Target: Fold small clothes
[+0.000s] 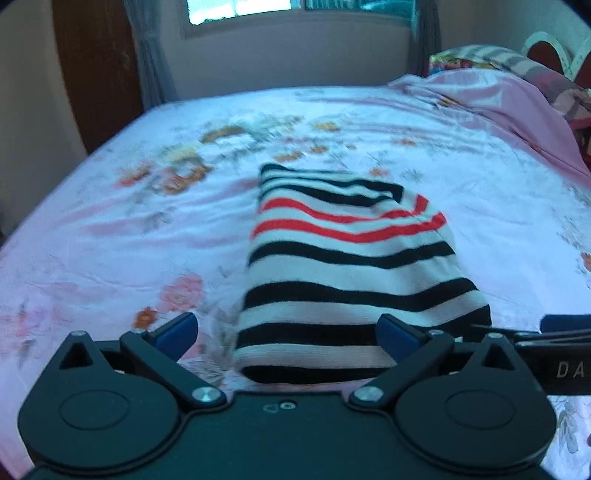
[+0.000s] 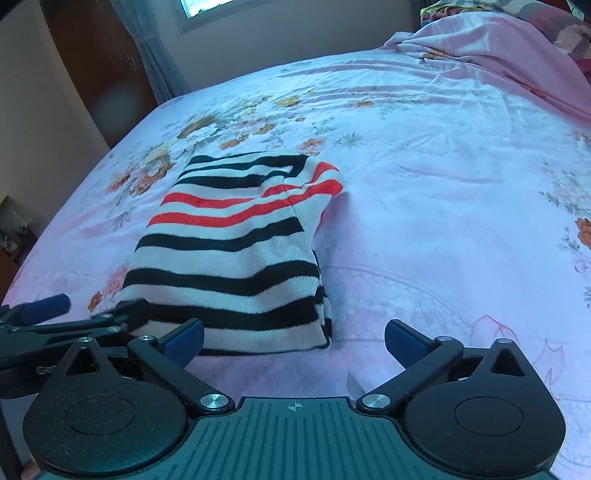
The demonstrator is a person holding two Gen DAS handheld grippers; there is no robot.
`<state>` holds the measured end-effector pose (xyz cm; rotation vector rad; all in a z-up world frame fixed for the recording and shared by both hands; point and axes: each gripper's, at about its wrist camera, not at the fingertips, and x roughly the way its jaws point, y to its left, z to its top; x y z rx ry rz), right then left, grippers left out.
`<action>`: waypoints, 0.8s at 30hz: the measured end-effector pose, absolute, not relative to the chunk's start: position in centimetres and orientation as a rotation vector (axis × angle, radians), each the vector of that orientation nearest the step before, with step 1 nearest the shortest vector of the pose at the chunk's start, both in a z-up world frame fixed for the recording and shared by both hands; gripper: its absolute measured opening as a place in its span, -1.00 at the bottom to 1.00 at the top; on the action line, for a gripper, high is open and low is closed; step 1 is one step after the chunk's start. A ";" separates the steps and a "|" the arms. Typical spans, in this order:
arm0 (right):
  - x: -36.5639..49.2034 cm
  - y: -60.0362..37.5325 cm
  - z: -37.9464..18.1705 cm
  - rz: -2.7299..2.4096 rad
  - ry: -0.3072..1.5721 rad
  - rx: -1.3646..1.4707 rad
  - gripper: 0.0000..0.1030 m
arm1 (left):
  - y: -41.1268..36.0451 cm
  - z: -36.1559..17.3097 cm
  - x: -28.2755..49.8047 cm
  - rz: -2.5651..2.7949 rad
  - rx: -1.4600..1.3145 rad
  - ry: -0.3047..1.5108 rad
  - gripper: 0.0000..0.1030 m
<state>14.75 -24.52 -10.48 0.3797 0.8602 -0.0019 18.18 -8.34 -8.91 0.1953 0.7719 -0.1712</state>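
Daylight from window (image 1: 240, 9), cool bluish cast; bedsheet (image 1: 461, 177) motion-blurred in left view; fisheye bending at edges.

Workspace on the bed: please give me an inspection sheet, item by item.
Surface: bed sheet, pale pink with flower print, lightly wrinkled.
Job's things: striped garment, folded into a narrow stack, lying flat.
Clutter: pink blanket bunched at the far right.
Grippers: left gripper open, over the garment's near edge; right gripper open, beside its right corner; neither holds anything.
Cables: nothing seen.
Surroundings: window, grey curtain, wooden door.
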 end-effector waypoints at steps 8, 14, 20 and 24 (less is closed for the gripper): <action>11.2 -23.3 -8.2 -0.011 0.802 0.274 0.99 | -7.0 -5.9 14.5 -0.142 0.255 0.705 0.97; 5.8 -22.5 -4.4 -0.042 0.674 0.220 1.00 | -5.4 -3.1 10.7 -0.112 0.210 0.671 0.97; 0.6 -21.7 -2.1 -0.053 0.580 0.198 1.00 | -4.9 -0.6 6.7 -0.139 0.162 0.621 0.97; -2.9 -21.7 -1.0 -0.073 0.504 0.174 1.00 | -4.6 0.5 4.7 -0.156 0.103 0.605 0.97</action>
